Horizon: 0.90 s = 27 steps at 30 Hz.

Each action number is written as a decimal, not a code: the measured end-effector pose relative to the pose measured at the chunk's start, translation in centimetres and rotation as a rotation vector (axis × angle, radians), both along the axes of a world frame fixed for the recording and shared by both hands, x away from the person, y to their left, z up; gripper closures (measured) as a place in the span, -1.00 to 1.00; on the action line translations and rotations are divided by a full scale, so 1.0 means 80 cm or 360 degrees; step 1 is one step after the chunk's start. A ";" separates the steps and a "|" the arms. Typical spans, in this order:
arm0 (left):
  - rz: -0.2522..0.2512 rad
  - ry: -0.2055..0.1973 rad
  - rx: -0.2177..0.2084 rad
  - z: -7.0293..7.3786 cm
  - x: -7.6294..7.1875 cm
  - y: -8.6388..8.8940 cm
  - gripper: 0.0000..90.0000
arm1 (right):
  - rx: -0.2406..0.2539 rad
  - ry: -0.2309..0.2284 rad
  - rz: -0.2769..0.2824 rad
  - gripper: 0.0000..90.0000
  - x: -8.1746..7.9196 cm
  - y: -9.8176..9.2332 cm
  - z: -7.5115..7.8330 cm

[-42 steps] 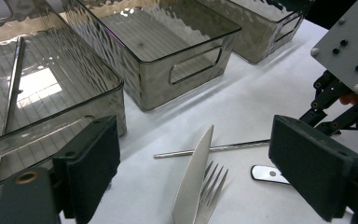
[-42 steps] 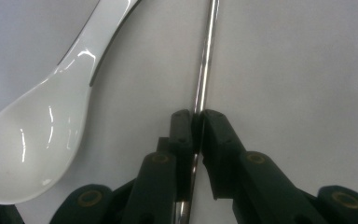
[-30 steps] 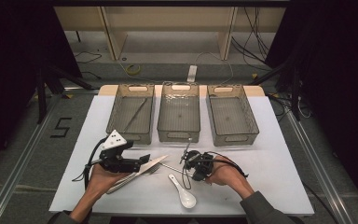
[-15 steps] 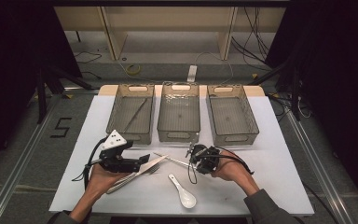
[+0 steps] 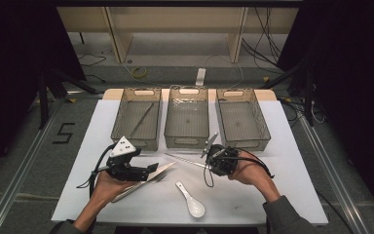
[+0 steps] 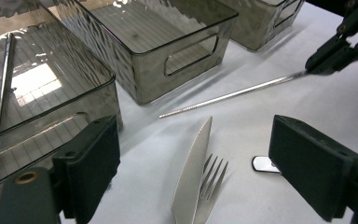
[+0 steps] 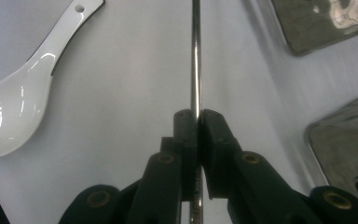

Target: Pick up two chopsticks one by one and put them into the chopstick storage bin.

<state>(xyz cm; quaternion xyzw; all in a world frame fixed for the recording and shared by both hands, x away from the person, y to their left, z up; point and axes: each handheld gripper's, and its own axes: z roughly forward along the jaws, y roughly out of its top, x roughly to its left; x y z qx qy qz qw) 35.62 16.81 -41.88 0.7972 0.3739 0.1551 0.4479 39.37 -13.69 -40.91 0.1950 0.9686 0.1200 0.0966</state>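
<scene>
My right gripper is shut on one end of a thin metal chopstick, which points left in the high view. In the left gripper view the chopstick slants down from the right gripper toward the white sheet. My left gripper stands open and low, with a knife and a fork lying on the table between its jaws, untouched. A white ceramic spoon lies on the sheet nearer the person.
Three clear grey bins stand in a row at the back: the left bin holds another metal chopstick, while the middle bin and right bin hold nothing I can see. The white sheet covers the table.
My right gripper has risen and drifted toward the bins, carrying the chopstick's held end with it. The left gripper, knife, fork and spoon have stayed put.
</scene>
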 end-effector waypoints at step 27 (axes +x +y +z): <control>-0.0474 -0.0051 0.0464 -0.013 0.023 -0.095 -0.49 | 0.0101 -0.0142 0.0251 0.91 -0.047 0.018 0.056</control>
